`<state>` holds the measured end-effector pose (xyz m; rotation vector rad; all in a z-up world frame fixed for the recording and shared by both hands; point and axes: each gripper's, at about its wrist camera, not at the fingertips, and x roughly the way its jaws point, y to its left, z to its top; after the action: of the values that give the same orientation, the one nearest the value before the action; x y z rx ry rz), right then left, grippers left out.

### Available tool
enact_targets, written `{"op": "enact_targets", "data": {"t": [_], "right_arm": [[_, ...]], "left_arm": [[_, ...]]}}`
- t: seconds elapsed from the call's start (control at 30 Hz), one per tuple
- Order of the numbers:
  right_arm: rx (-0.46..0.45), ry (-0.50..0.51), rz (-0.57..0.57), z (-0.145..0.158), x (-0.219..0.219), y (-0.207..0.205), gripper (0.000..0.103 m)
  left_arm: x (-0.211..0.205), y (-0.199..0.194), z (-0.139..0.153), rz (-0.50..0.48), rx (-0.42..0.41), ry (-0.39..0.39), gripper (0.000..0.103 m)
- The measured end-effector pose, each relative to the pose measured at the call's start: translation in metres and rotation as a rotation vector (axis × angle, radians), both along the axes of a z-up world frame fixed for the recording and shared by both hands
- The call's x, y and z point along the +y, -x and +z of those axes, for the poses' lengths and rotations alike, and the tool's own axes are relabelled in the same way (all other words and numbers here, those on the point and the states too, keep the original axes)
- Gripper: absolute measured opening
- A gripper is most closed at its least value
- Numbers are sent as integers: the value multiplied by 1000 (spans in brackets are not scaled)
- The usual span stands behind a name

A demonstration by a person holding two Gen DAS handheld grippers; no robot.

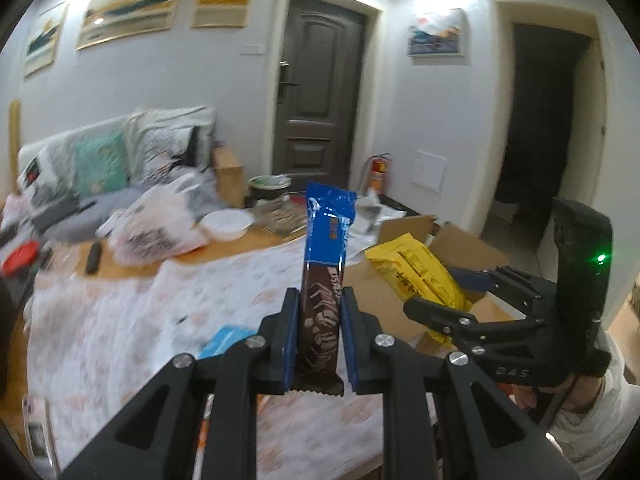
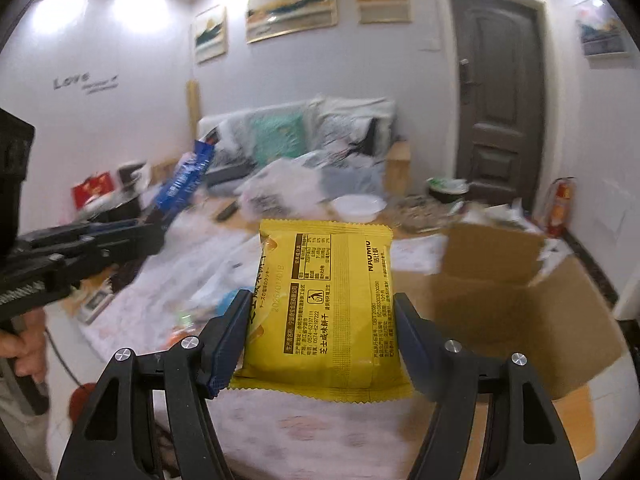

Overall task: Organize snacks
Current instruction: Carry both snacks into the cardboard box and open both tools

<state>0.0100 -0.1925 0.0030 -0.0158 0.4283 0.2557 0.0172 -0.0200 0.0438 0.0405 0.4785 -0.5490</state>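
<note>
Left wrist view: my left gripper (image 1: 319, 334) pinches a blue-and-brown snack bar (image 1: 325, 280) upright above the table. My right gripper (image 2: 320, 332) squeezes a yellow cracker packet (image 2: 324, 304) beside the open cardboard box (image 2: 520, 304). Squeezing harder could crush the crackers, I judge.

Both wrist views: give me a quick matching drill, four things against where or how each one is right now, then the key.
Things:
1. blue-and-brown snack bar
2. yellow cracker packet
3. cardboard box
4. white bowl

States:
A. open, flaps up, on the right of the table
B. clamped in the right gripper
C. resting on the far wooden table surface
D. held upright in the left gripper

Pairs: 1-D, 2-B, 3-A, 4-C
</note>
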Motion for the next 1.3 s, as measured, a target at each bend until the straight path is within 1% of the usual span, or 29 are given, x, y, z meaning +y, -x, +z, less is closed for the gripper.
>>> {"op": "enact_targets", "data": {"t": [0.07, 0.13, 0.23, 0.33, 0.4, 0.47, 0.53, 0.63, 0.7, 0.87, 0.9, 0.93, 1.0, 1.03, 1.13, 1.23, 1.3], "right_arm": [[-13, 1, -65, 1, -28, 1, 65], [-5, -5, -116, -1, -53, -2, 65], [33, 2, -186, -14, -94, -13, 65], [85, -2, -194, -24, -122, -22, 65], [97, 3, -179, -28, -133, -23, 65], [103, 17, -161, -31, -141, -30, 65], [108, 28, -150, -30, -146, -37, 65], [122, 47, -139, -32, -145, -49, 65], [127, 52, -129, -34, -144, -54, 66], [146, 73, -125, -41, -139, -62, 66], [152, 76, -124, -42, -137, -62, 66], [164, 80, -124, -44, -135, -63, 67], [166, 85, -128, -44, -133, -62, 72], [161, 82, -129, -43, -133, -61, 75], [149, 83, -132, -38, -130, -53, 76], [138, 87, -143, -31, -126, -45, 78], [131, 84, -141, -26, -121, -39, 78]], "left_arm": [[-28, -5, 6, -40, 2, -20, 17], [-64, -14, 10, -92, 12, -42, 17], [-109, -26, 9, -166, 42, -56, 17], [-156, -40, 1, -239, 91, -95, 17], [-181, -50, -5, -261, 129, -118, 17], [-197, -60, -10, -272, 165, -134, 17], [-208, -69, -15, -285, 184, -153, 17], [-221, -81, -21, -291, 229, -191, 17], [-225, -87, -26, -287, 254, -199, 17], [-229, -98, -37, -271, 279, -227, 18], [-230, -100, -39, -269, 284, -228, 23], [-230, -100, -41, -261, 287, -232, 35], [-230, -101, -41, -249, 280, -243, 49], [-229, -100, -41, -249, 273, -245, 49], [-219, -95, -34, -245, 262, -233, 50], [-201, -88, -24, -226, 243, -200, 55], [-188, -83, -17, -213, 230, -182, 56]]}}
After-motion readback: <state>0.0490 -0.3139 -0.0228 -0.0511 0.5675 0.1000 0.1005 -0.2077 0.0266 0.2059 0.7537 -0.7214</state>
